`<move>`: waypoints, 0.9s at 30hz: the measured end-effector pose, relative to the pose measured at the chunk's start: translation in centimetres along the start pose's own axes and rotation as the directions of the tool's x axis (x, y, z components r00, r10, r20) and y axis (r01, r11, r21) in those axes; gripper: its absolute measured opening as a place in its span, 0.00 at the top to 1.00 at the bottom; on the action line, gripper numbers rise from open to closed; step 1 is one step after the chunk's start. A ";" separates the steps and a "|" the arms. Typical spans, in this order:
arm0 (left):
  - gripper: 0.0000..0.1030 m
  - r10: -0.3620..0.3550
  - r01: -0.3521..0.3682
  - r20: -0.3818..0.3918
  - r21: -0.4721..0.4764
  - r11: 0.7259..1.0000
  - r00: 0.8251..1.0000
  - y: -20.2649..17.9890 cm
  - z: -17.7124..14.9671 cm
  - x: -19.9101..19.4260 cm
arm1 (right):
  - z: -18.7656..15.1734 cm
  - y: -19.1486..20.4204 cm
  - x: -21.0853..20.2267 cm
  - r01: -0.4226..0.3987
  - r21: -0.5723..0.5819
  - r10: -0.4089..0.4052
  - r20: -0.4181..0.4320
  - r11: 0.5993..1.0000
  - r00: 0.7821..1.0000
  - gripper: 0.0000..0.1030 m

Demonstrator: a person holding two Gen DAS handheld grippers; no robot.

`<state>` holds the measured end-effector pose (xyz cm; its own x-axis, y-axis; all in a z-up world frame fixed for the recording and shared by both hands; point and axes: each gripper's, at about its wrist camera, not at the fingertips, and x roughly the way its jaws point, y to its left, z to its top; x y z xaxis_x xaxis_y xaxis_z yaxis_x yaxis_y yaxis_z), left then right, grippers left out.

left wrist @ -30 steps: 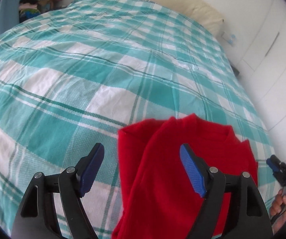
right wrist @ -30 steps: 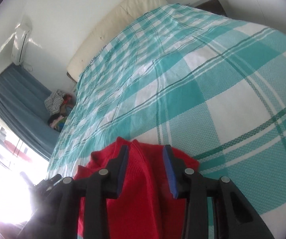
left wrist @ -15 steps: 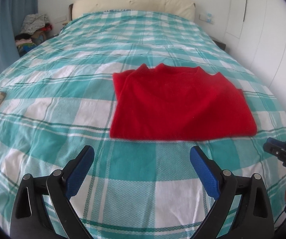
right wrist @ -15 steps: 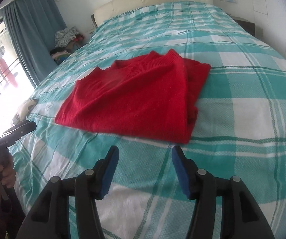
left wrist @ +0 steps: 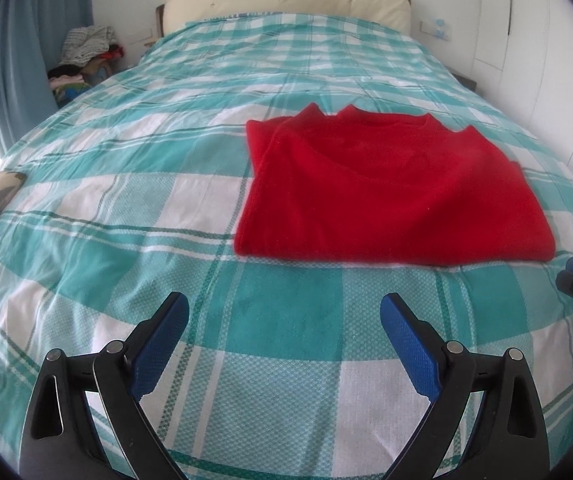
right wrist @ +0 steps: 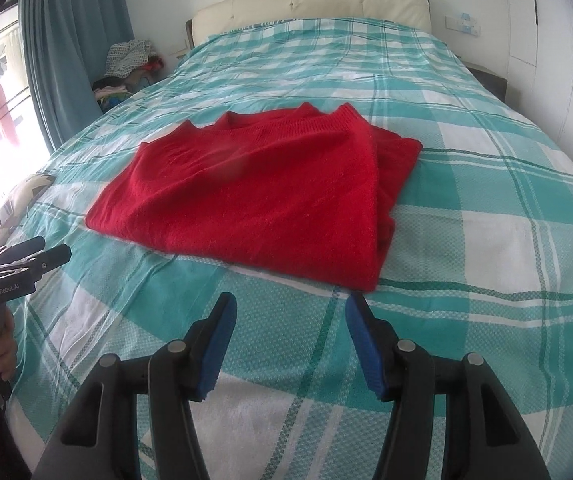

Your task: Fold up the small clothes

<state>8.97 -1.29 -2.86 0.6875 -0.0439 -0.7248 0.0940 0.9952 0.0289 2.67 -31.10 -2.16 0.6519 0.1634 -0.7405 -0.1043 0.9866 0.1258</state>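
On the checked bedspread [left wrist: 190,208] lies a folded red sweater [left wrist: 390,188] — left gripper [left wrist: 284,322] and right gripper [right wrist: 289,320] released, empty.

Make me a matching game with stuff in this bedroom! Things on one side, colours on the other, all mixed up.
Things:
1. sweater
2. curtain
3. headboard
4. bedspread

Colours:
A. cream
B. teal and white checks
C. red
D. grey-blue

Pairs: 1-C, 2-D, 3-A, 4-B
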 end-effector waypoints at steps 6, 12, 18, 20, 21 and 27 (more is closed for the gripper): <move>0.06 0.020 -0.020 -0.001 0.015 1.000 1.000 -0.3 -0.2 0.1 | 0.1 0.0 -0.3 -0.016 0.010 0.015 0.014 1.000 1.000 0.45; 0.06 0.027 -0.027 -0.015 0.016 1.000 1.000 -0.3 -0.4 0.5 | 0.3 -0.5 -0.3 -0.033 0.047 0.032 0.017 0.998 0.999 0.45; 0.06 0.031 -0.031 -0.024 0.012 0.999 0.999 -0.2 -0.5 0.6 | 0.3 -0.5 -0.2 -0.044 0.059 0.044 0.015 0.997 0.999 0.45; 0.06 0.032 -0.032 -0.028 0.012 0.999 0.999 -0.2 -0.5 0.7 | 0.3 -0.5 -0.2 -0.046 0.059 0.045 0.013 0.997 0.999 0.45; 0.06 0.033 -0.032 -0.029 0.011 0.999 0.999 -0.2 -0.5 0.7 | 0.3 -0.5 -0.2 -0.046 0.060 0.045 0.013 0.997 0.999 0.45; 0.06 0.016 -0.017 -0.030 -0.018 1.000 0.999 0.3 -0.2 0.5 | 1.3 -2.4 -0.1 -0.106 0.132 0.104 0.024 0.986 0.994 0.45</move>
<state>9.25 -0.95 -3.33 0.6674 -0.0251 -0.7443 0.0694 0.9972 0.0286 3.83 -33.54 -1.51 0.6558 0.2645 -0.7071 -0.0730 0.9544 0.2893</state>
